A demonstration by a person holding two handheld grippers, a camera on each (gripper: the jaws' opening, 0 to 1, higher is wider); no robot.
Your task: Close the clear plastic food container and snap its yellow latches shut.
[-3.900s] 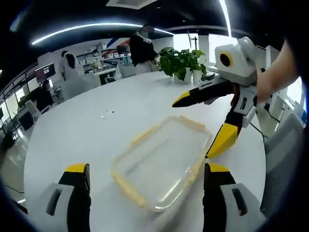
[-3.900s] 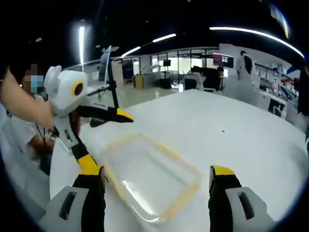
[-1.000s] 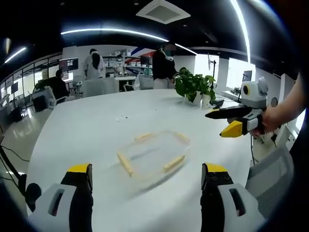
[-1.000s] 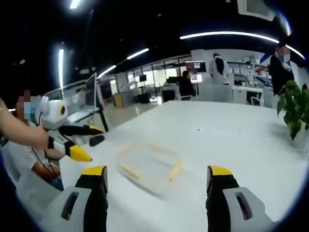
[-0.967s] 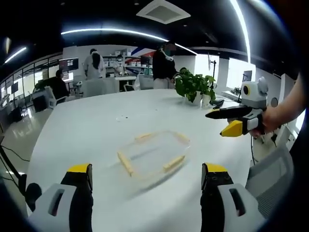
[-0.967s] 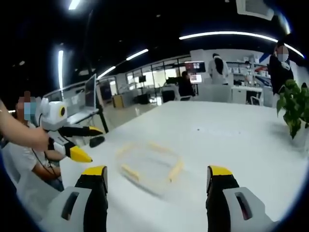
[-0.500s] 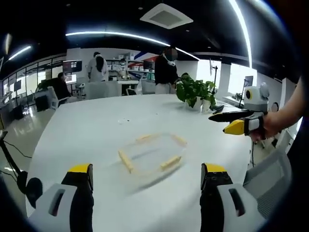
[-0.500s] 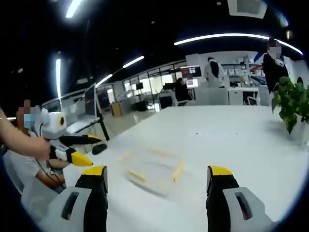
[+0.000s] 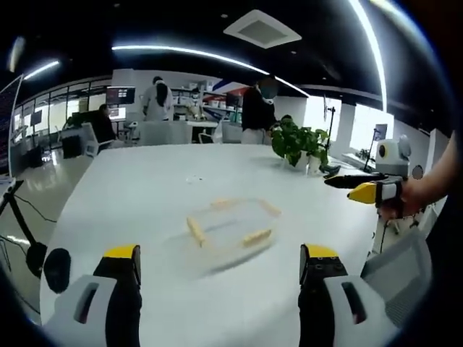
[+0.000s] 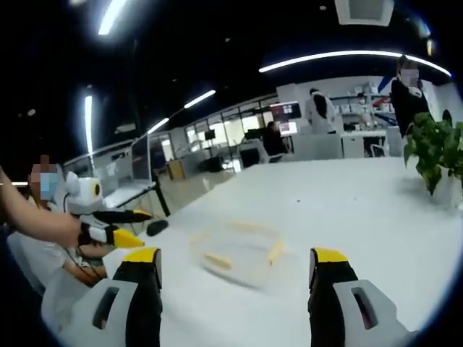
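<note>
The clear plastic food container (image 9: 228,233) lies on the white bench (image 9: 145,195), its yellow latches (image 9: 195,230) along the rim, well apart from both grippers. The left gripper (image 9: 217,271) has its jaws spread wide, holding nothing; the right gripper (image 10: 235,271) likewise. A potted plant (image 9: 300,143) stands at the far right.

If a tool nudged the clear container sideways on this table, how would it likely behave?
The clear container looks empty and thin-walled, so probably light. It sits flat and low on the smooth white table, so it would likely slide, not tip. Both tools, left and right, are open and apart from it.
</note>
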